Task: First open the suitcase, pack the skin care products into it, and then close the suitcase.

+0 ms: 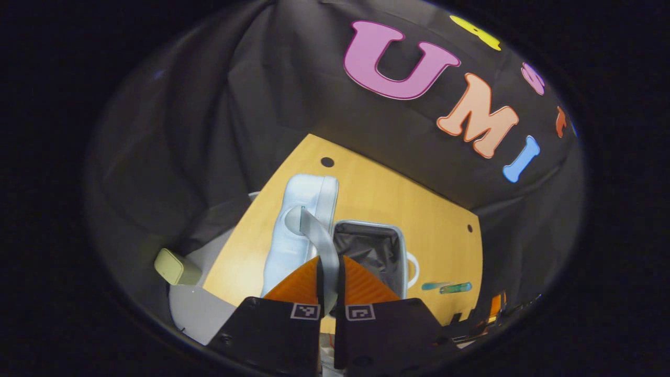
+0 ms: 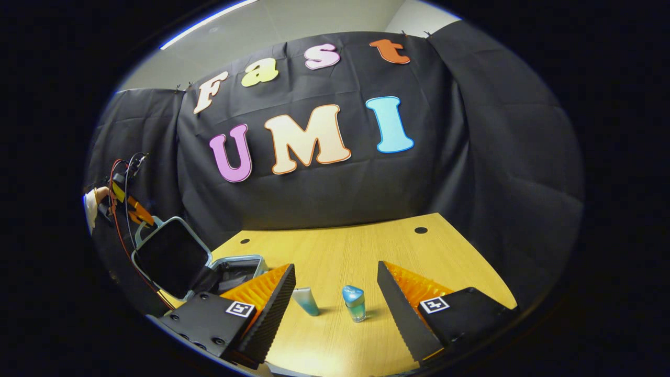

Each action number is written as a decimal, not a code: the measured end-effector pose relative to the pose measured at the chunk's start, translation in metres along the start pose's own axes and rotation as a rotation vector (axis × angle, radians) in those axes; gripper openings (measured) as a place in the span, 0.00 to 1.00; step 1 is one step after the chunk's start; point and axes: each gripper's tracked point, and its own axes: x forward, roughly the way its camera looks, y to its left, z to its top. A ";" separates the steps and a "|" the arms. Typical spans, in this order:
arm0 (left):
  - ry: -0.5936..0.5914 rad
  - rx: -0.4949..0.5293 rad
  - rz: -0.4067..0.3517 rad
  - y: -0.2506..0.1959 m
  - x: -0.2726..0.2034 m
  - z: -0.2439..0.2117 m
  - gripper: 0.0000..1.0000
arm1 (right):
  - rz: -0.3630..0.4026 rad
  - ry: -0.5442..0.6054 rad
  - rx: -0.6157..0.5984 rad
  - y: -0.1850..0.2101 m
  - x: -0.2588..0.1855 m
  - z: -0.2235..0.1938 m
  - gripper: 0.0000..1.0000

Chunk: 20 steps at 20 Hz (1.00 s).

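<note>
Left gripper view: the left gripper [image 1: 330,285] pinches the suitcase [image 1: 366,251] lid's edge; right gripper [image 2: 335,288], wide apart, flanks two bottles [image 2: 355,302] beside the suitcase.

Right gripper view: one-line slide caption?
Open right gripper faces two skincare tubes on the table, opened suitcase beside.

Suitcase [image 2: 209,269]: base partly hidden behind the right gripper's left finger [image 2: 264,309]. Tube [image 2: 306,301]: lower end hidden likewise. Bottles near tabletop's edge [image 1: 447,287]: too small and blurred to identify.
</note>
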 end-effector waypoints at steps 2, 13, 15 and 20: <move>0.017 -0.011 0.050 0.028 0.002 -0.009 0.03 | -0.009 0.000 0.001 0.004 0.000 -0.001 0.98; 0.117 -0.182 0.213 0.164 0.051 -0.116 0.03 | -0.025 -0.007 0.000 0.037 -0.006 -0.011 0.98; 0.122 -0.218 0.217 0.177 0.063 -0.130 0.02 | -0.034 -0.004 -0.003 0.038 -0.009 -0.014 0.95; 0.145 -0.271 0.234 0.198 0.086 -0.152 0.03 | -0.064 0.015 -0.008 0.028 -0.019 -0.021 0.98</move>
